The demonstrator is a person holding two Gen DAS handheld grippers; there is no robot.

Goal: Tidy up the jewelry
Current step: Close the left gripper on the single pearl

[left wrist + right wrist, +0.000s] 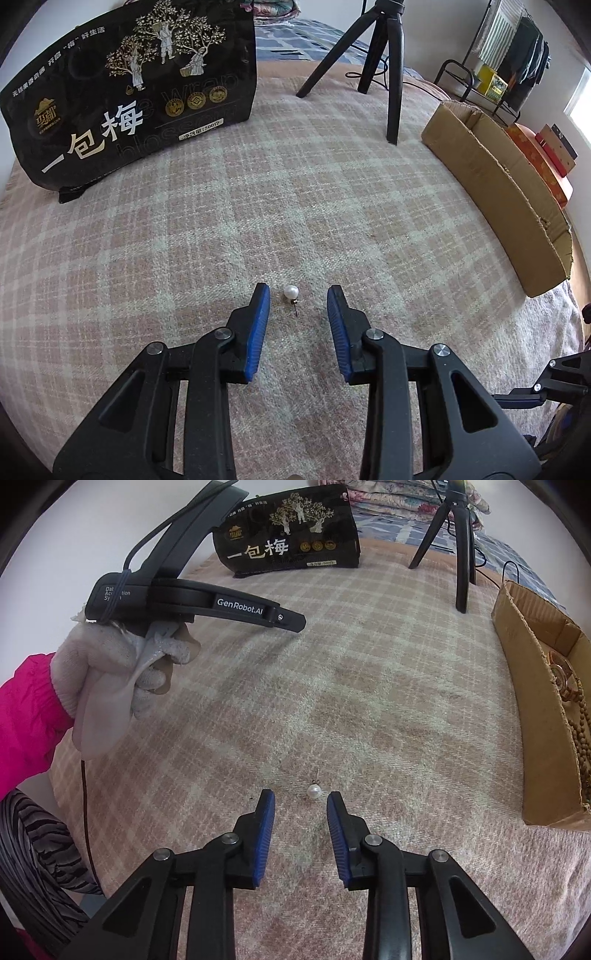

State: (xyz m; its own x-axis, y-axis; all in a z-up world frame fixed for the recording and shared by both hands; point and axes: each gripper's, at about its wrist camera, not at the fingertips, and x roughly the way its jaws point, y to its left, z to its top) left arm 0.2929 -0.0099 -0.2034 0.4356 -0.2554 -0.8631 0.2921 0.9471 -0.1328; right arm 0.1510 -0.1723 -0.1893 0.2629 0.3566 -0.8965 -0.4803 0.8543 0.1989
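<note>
Left gripper (298, 291) and right gripper (301, 799) both angle steeply downward, jaws parted and empty

A pearl earring (290, 292) lies on the bed (258, 206) between my hand-held gripper (298, 292) fingers; bag (125, 92) far left, tripod (384, 55) far, cardboard box (495, 192) right.

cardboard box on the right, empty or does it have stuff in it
Not empty: the torn brown cardboard box holds a brown bead string and a gold-coloured piece.

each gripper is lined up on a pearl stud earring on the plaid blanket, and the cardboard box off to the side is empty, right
Not quite: the cardboard box is not empty. The right wrist view shows a beaded strand and other jewelry inside. The rest holds: each gripper faces a pearl earring on the plaid blanket.
</note>
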